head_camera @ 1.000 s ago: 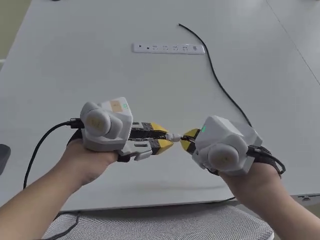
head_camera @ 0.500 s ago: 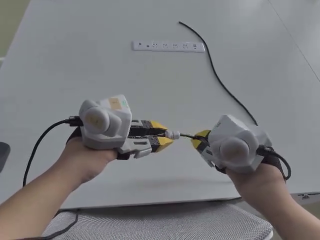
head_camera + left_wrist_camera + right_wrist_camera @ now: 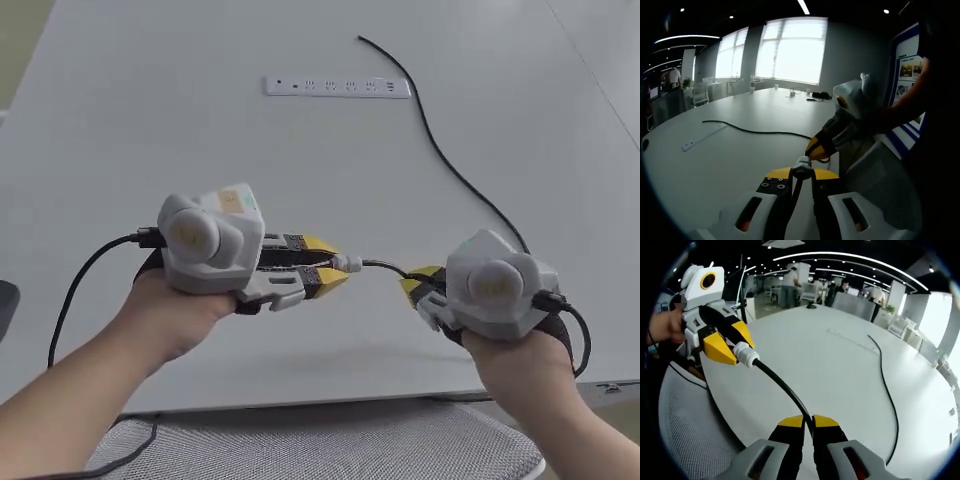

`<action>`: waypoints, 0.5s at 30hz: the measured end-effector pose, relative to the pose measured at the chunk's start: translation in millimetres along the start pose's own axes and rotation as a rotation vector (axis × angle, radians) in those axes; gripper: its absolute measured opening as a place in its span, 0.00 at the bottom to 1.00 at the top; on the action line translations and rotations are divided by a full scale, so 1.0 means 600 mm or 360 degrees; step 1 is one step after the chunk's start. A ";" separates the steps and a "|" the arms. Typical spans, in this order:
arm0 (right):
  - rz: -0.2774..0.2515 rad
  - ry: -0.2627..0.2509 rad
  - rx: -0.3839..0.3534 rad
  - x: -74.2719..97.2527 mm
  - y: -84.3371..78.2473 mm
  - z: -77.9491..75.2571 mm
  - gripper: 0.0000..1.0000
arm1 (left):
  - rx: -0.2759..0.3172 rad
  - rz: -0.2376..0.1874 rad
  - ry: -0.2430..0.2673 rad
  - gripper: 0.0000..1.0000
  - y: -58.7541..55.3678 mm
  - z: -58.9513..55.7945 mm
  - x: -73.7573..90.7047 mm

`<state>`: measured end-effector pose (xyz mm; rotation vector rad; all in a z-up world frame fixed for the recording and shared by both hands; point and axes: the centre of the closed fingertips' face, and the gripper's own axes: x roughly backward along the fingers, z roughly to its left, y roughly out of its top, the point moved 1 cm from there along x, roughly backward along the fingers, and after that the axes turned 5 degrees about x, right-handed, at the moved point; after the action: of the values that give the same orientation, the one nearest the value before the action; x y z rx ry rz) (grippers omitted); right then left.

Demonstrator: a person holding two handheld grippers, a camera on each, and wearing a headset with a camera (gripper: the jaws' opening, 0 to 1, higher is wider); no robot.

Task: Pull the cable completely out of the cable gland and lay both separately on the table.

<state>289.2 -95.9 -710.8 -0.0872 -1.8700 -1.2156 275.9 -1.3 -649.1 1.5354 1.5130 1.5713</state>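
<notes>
My left gripper (image 3: 330, 273) is shut on a small white cable gland (image 3: 346, 264), held above the table's near edge. A black cable (image 3: 383, 267) runs out of the gland's tip to my right gripper (image 3: 418, 288), which is shut on it a short way to the right. In the right gripper view the cable (image 3: 782, 386) stretches from the gland (image 3: 743, 352) down between my own jaws (image 3: 808, 420). In the left gripper view the gland (image 3: 801, 166) sits between the yellow-tipped fingers, with the right gripper (image 3: 821, 146) just beyond it.
A white power strip (image 3: 337, 87) lies at the far middle of the grey table (image 3: 150, 130). Its long black cord (image 3: 440, 152) runs from near the strip toward the right front edge. A grey mesh chair (image 3: 330, 445) is below the table's near edge.
My right gripper has moved to the right, away from the left one, drawing more black cable out of the gland. The left gripper has hardly moved.
</notes>
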 end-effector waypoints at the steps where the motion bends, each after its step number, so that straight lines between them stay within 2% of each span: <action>1: 0.0005 -0.0007 -0.0015 -0.002 -0.003 -0.002 0.00 | -0.0002 -0.0001 0.0001 0.15 0.001 0.000 0.000; 7: 0.0043 -0.0037 -0.0163 -0.011 -0.026 -0.007 0.00 | -0.0010 -0.0002 0.0009 0.15 0.000 -0.002 -0.001; 15: 0.0066 -0.0042 -0.0229 -0.016 -0.035 -0.002 0.00 | -0.0016 0.0010 0.0012 0.15 -0.007 -0.006 -0.002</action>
<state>285.5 -104.2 -731.9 -0.2208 -1.7927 -1.3250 271.7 -2.5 -652.4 1.5317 1.5036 1.5875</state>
